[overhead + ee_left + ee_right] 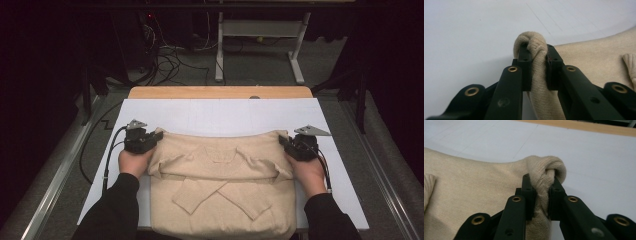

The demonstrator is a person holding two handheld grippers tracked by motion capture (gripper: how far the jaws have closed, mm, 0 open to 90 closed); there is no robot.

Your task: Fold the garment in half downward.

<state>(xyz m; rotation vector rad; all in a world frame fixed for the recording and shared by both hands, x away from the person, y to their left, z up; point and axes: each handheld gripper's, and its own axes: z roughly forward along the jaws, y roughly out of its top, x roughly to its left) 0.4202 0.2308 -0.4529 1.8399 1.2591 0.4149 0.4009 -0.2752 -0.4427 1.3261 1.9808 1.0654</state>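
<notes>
High view first: a beige knitted sweater [220,185] lies flat on the white board [220,112] that covers the table, its sleeves crossed over the front and its hem toward the person's side. At the sweater's far left corner sits the left gripper [150,142], and at its far right corner the right gripper [289,145], each carried by a hand in a dark sleeve, each clamped onto a shoulder of the garment. Beyond the sweater's far edge runs bare board, then a strip of wooden tabletop [220,92]. Left gripper view next: the two black jaws are clenched on a rolled bunch of sweater [534,47], which bulges up over their tips, with the rest of the knit trailing off to one side onto the board [474,37]. Right gripper view last: the same picture mirrored, the jaws pinched tight on a bunched fold of sweater [546,170], the body of the garment spreading away behind it across the board [586,152]. To my eye the knit is soft, light and floppy, so it should sag between the two grips and drag any loose sleeve along when raised. The shoulder corners look like the right hold, since pinching several layers there should keep it from slipping.
</notes>
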